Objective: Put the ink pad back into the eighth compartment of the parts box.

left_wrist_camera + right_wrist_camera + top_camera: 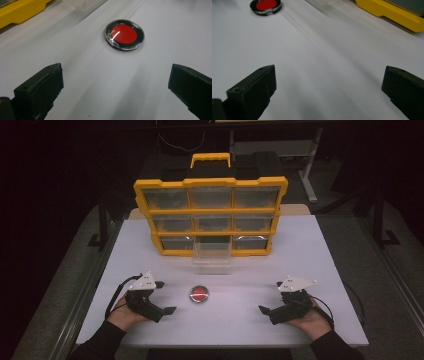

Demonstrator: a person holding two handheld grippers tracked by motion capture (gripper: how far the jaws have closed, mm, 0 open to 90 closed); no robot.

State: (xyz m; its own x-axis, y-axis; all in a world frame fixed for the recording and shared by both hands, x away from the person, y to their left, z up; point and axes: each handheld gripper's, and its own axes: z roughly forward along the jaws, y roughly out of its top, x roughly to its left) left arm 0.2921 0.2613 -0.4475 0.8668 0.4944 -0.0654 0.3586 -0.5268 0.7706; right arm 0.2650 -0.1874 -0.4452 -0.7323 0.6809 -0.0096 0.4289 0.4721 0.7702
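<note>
A round red disc in a black case with a clear lid (199,293) lies flat on the white table (300,250), between my two grippers. My left gripper (165,297) rests near the front left, pointing right toward the disc, jaws wide apart and empty. Seen from the left gripper view, the disc (124,34) lies a short way beyond the open left gripper (116,75). My right gripper (271,296) sits at the front right, pointing left, also open with nothing in it. From the right gripper view, the disc (265,6) is far off, beyond the right gripper (329,75).
A yellow organiser case (210,215) with several clear drawers stands upright at the back centre, handle on top. Its bottom middle clear drawer (212,254) is pulled out toward the disc. The case's yellow edge (392,12) shows in the right gripper view.
</note>
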